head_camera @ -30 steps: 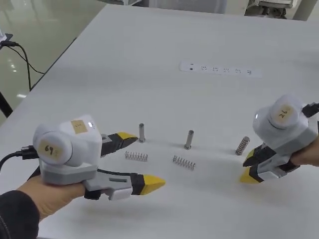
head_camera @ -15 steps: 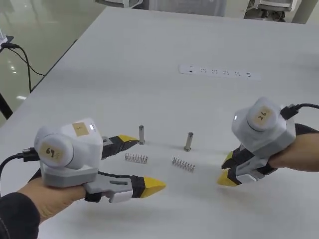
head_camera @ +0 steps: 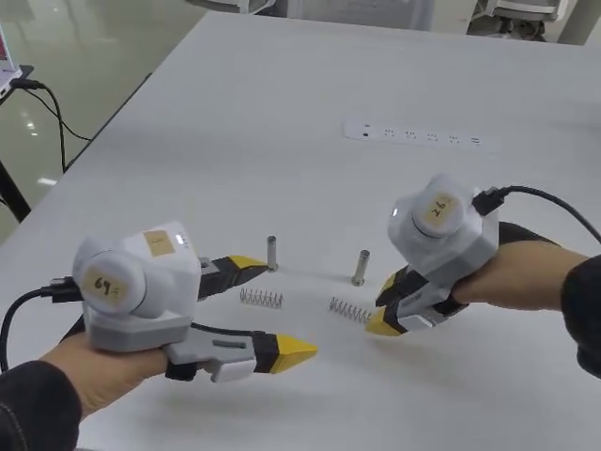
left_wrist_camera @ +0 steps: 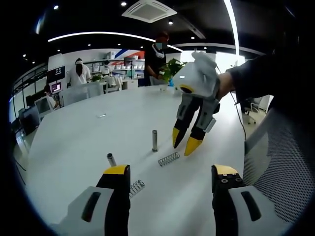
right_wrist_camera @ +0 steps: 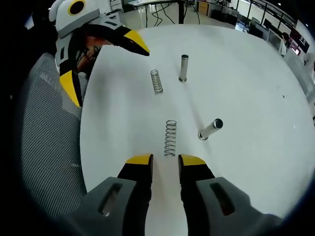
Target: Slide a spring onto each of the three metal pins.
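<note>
White table [head_camera: 282, 113], left gripper [head_camera: 282, 307] jaws spread wide, empty, right gripper [head_camera: 380, 315] jaws narrowly apart, empty, tips just short of a spring [head_camera: 349, 309] lying flat, its axis in line with them, second spring [head_camera: 260, 298] flat beside, left pin [head_camera: 272, 252], right pin [head_camera: 361, 267] upright.
</note>
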